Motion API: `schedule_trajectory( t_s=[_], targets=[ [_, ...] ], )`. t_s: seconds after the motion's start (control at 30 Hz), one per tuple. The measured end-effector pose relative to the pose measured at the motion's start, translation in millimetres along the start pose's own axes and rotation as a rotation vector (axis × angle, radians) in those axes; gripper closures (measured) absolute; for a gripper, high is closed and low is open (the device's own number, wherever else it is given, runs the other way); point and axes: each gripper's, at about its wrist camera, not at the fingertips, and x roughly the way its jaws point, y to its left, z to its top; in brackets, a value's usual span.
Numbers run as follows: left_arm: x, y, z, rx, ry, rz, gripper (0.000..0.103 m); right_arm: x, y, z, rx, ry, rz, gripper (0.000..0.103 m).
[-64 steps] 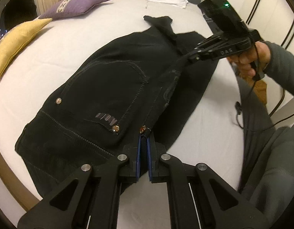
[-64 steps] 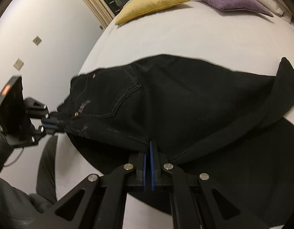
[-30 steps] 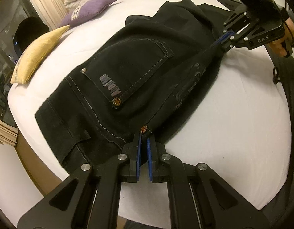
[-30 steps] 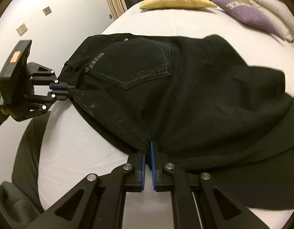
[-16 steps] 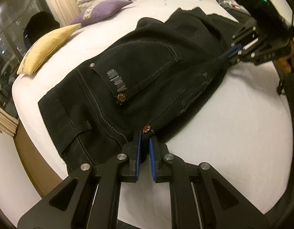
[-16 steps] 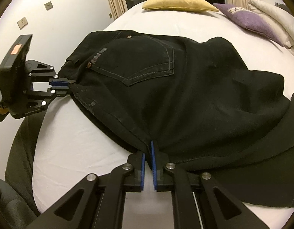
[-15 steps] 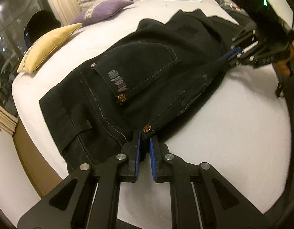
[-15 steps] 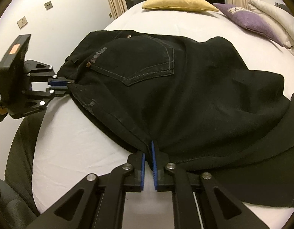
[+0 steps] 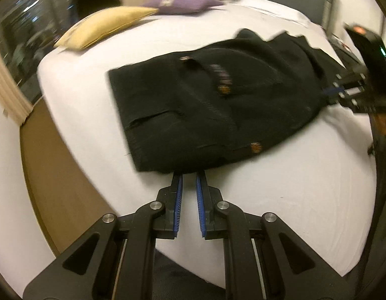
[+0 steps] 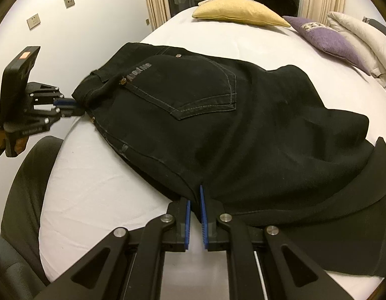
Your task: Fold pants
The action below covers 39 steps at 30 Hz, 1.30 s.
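Observation:
Black pants lie on the white bed, folded lengthwise with the back pocket up. My left gripper is slightly open at the waistband edge, with no cloth between its pads; it also shows at the left of the right wrist view. My right gripper is slightly open at the near side seam, with a fold of cloth standing between its pads; it shows at the right of the left wrist view. The legs trail off to the right.
A yellow cushion, a purple cushion and white pillows lie at the head of the bed. A dark chair stands beside the bed. The wooden bed frame shows at the left edge.
Both grippers have opened a little from shut. The left gripper has let go of the waistband and swung left, so the pants lie flat on the bed.

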Motion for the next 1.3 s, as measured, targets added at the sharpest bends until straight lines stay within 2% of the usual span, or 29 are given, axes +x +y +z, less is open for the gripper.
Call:
schedule_trajectory(
  t_s=[0.33,0.47,0.63,0.77,0.93,0.97,1.03,1.07,1.1,1.27,1.3],
  targets=[
    [-34,29,15,-0.248,-0.113,-0.081,0.092,2,-1,-1,-0.003,0.007,0.002,0.092],
    [-47,58,4,-0.435,-0.194,-0.177,0.092,0,-1,0,0.000,0.000,0.012,0.091],
    [-29,69,-3,-0.497,-0.143,-0.219,0.092,1,-3,0,0.000,0.004,0.017,0.091],
    [-11,83,-1,-0.569,-0.145,-0.302,0.092,0,-5,0,-0.003,0.004,0.022,0.091],
    [-2,97,-1,-0.628,-0.140,-0.368,0.086,1,-4,1,-0.008,0.008,0.023,0.091],
    [-2,101,-3,-0.649,-0.149,-0.400,0.082,1,-4,1,-0.009,0.008,0.024,0.091],
    [2,105,-8,-0.692,-0.139,-0.453,0.049,1,-4,2,-0.008,0.009,0.026,0.091],
    [2,106,-9,-0.698,-0.130,-0.454,0.023,2,-4,2,-0.008,0.010,0.026,0.091],
    [4,105,-10,-0.698,-0.123,-0.456,0.016,2,-4,2,-0.008,0.011,0.026,0.091],
    [14,104,-11,-0.706,-0.118,-0.486,0.018,2,-4,3,-0.007,0.011,0.026,0.091],
    [14,102,-8,-0.692,-0.123,-0.488,0.033,2,-4,2,-0.009,0.010,0.025,0.091]
  ],
)
